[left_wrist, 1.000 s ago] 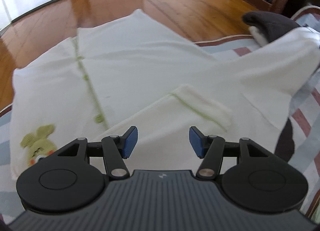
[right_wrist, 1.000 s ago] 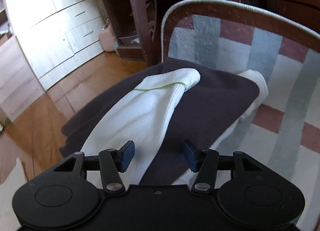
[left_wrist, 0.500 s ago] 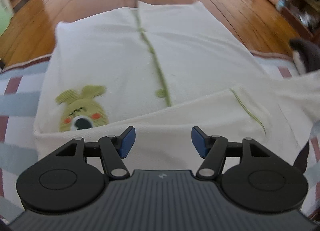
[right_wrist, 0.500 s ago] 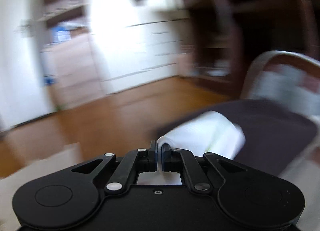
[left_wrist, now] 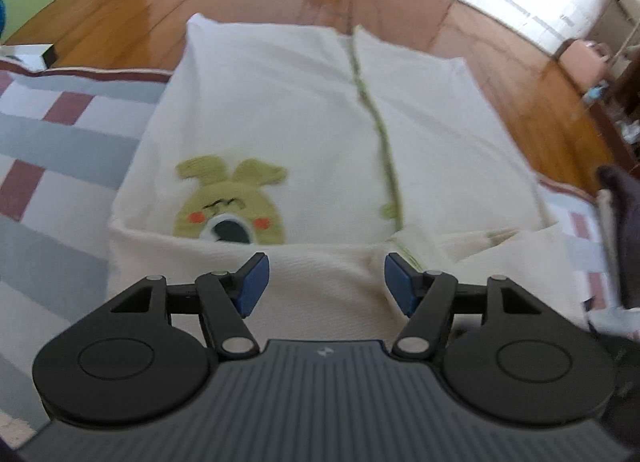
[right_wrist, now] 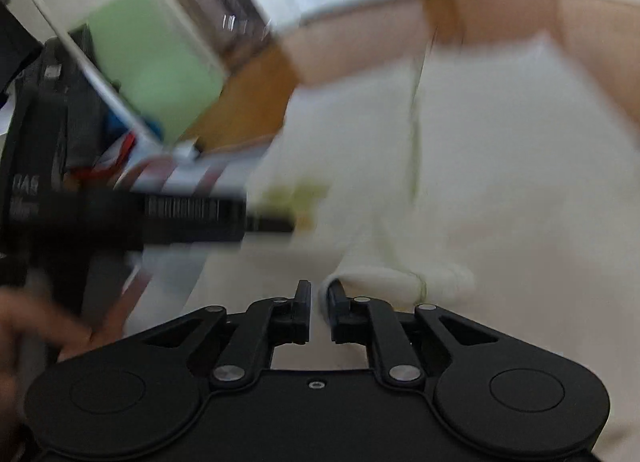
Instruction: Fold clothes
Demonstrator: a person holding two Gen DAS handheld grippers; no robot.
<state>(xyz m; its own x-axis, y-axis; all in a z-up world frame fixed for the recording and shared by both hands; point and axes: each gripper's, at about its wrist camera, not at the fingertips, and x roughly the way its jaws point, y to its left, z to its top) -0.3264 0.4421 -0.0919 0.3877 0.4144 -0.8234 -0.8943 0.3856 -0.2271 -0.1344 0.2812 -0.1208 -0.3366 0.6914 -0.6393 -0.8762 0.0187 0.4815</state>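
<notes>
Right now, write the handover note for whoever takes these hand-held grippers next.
Left hand-held gripper: open, empty, over the near folded edge of the white cardigan, which lies button-side up on the checked blanket.
Right hand-held gripper: nearly closed on the sleeve cuff; its jaws have just been opening slightly, with the cuff between them.
Done: one fold lies across the near edge, part-covering the bunny patch.
Left: probably lay this sleeve across the body, release, then fold the body.
</notes>
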